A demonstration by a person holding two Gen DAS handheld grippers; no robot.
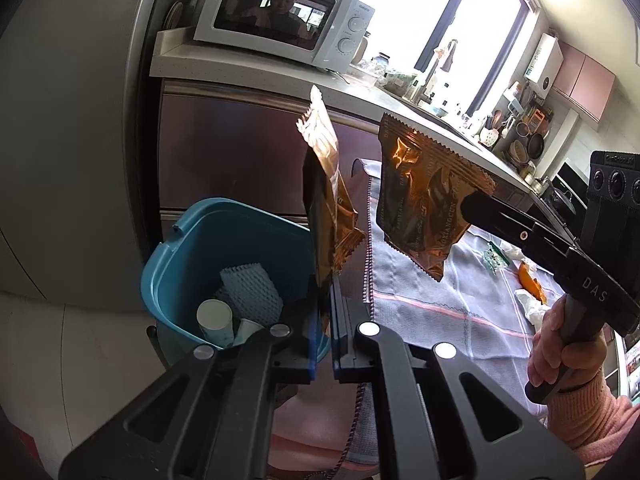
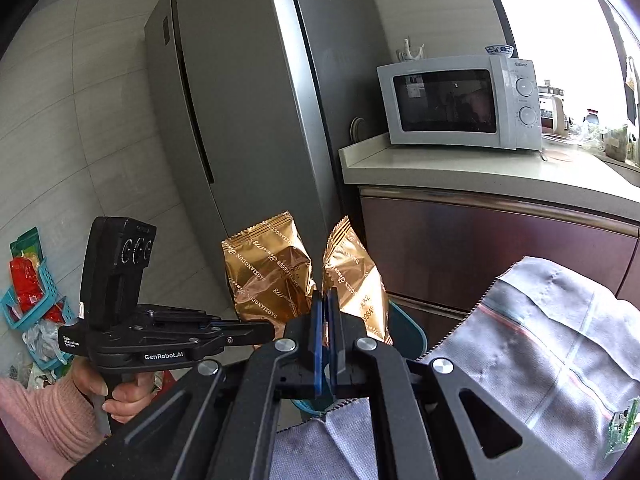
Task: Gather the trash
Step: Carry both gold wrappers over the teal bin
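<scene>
Two gold snack wrappers are held up side by side. My left gripper point(image 1: 330, 294) is shut on the lower edge of one gold wrapper point(image 1: 326, 200), seen edge-on in the left wrist view, right beside and above the blue bin point(image 1: 188, 248). My right gripper point(image 2: 326, 300) is shut on the other gold wrapper point(image 2: 354, 276). From the left wrist view, that right gripper point(image 1: 468, 204) comes in from the right with its wrapper point(image 1: 424, 196) over the table's edge. The left gripper point(image 2: 276, 330) and its wrapper point(image 2: 272, 276) show at the left of the right wrist view.
The bin holds a paper cup point(image 1: 214, 316) and white foam netting point(image 1: 250, 288). A grey checked cloth point(image 1: 440, 304) covers the table, with an orange peel point(image 1: 532, 280) and a green scrap point(image 1: 494, 258) on it. A fridge point(image 2: 240, 120) and a microwave point(image 2: 456, 100) stand behind.
</scene>
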